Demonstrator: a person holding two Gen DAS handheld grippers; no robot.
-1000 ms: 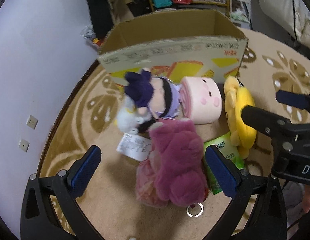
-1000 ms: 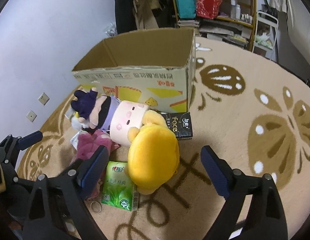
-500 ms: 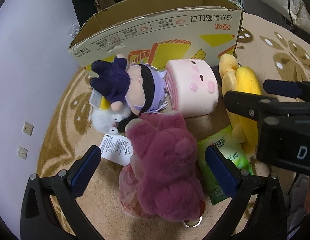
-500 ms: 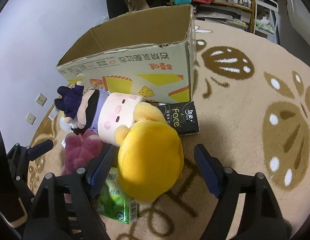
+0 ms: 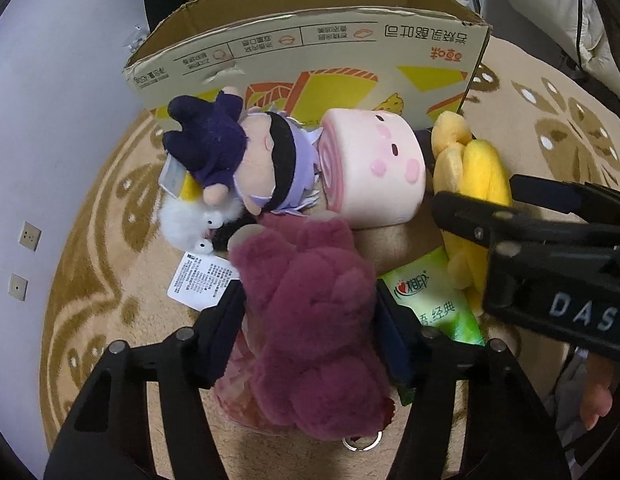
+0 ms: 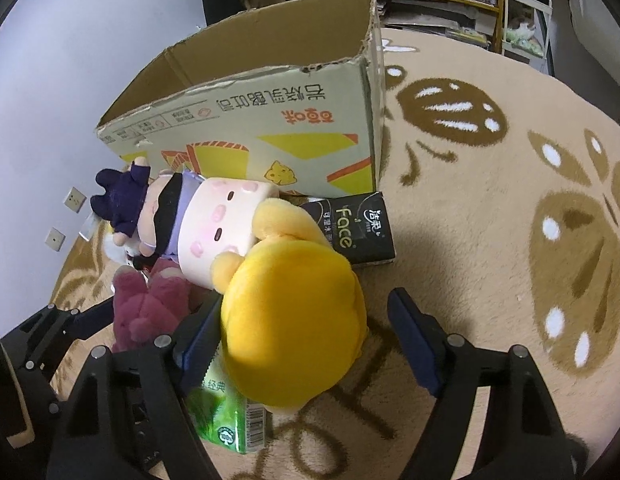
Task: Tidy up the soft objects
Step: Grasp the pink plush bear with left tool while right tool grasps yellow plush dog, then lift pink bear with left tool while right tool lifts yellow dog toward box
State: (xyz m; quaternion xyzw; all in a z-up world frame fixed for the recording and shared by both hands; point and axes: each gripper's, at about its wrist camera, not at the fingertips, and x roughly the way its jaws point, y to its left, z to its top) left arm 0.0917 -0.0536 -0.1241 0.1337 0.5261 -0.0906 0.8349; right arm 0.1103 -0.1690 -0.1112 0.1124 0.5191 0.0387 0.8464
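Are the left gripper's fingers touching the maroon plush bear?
Touching. In the left wrist view both blue pads of the left gripper press into the maroon plush bear, with no gap either side.

Green tissue pack (image 5: 434,304) partly hidden
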